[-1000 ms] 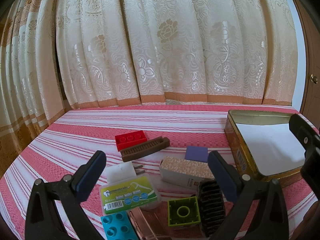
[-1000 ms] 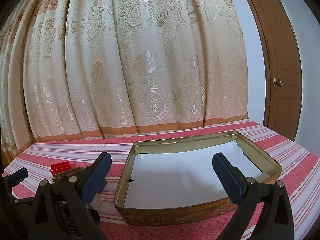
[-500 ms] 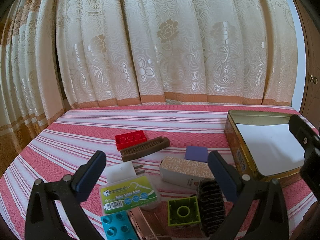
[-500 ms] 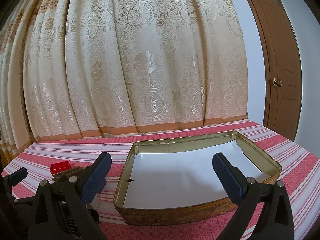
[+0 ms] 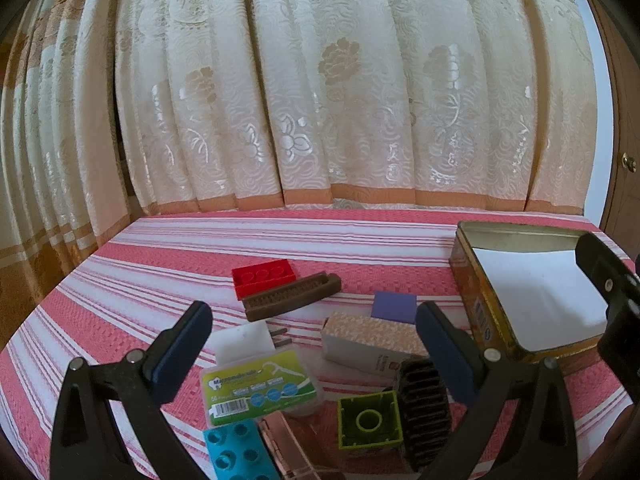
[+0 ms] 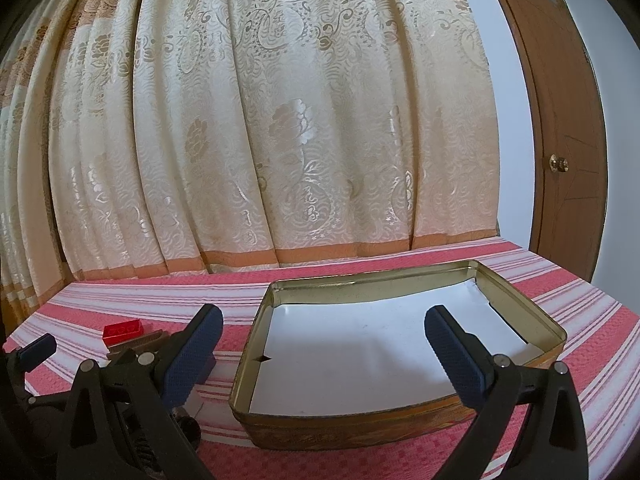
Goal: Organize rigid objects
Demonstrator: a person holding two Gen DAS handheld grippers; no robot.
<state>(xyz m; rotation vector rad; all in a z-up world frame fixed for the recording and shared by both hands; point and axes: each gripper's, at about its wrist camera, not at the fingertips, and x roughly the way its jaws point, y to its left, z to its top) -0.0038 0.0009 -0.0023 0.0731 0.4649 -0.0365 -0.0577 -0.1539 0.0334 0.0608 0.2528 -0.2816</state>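
— Floss box [image 5: 262, 386]? Flat near the worktop's front edge, long axis across, dead between the left claw [image 5: 314, 350] pads, wide open, empty.
— Tin [image 6: 404, 344]? Toward the right edge, under the right claw [image 6: 320, 356], likewise gaping, empty.

The left tool [image 5: 312, 354] is showing 2 black plastic arms, each ending in a dark blue pad [image 5: 182, 350] with a fine grip texture. Silver screws are sitting at the joints. The right tool [image 6: 322, 352] is wearing the same black frame, blue pads [image 6: 454, 356] and round screw heads.
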